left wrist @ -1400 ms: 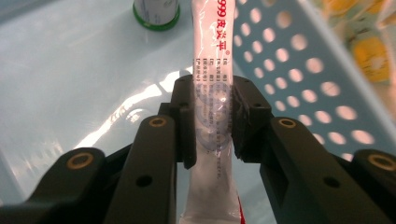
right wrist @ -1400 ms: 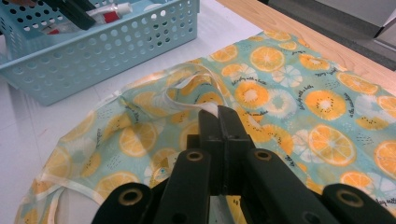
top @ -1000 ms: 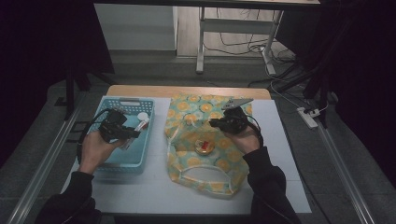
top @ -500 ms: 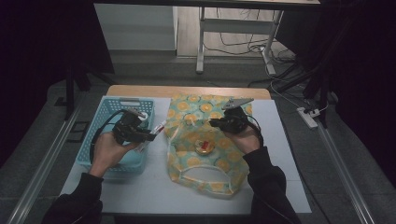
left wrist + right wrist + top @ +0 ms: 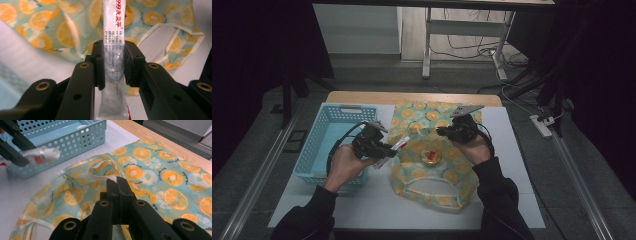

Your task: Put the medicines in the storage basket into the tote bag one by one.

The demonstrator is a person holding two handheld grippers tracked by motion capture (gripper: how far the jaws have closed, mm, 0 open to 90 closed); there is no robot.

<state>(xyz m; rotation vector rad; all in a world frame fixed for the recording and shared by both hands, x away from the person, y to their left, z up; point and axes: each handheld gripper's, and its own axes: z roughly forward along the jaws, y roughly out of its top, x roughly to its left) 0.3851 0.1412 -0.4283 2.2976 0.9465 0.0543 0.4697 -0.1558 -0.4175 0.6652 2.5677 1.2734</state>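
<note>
Sachet (image 5: 113, 50) sits centre-left of the high view, between basket (image 5: 329, 135) and fruit-print bag (image 5: 432, 170); long axis runs lower left to upper right, tip toward the bag. Left gripper (image 5: 113, 63) narrowly parted, clamped across the sachet's middle. Right gripper (image 5: 117, 186) fully clenched, pinching the bag's cloth edge.

High overhead forward-down view, two close gripper-mounted views, shared bag (image 5: 432, 160).
</note>
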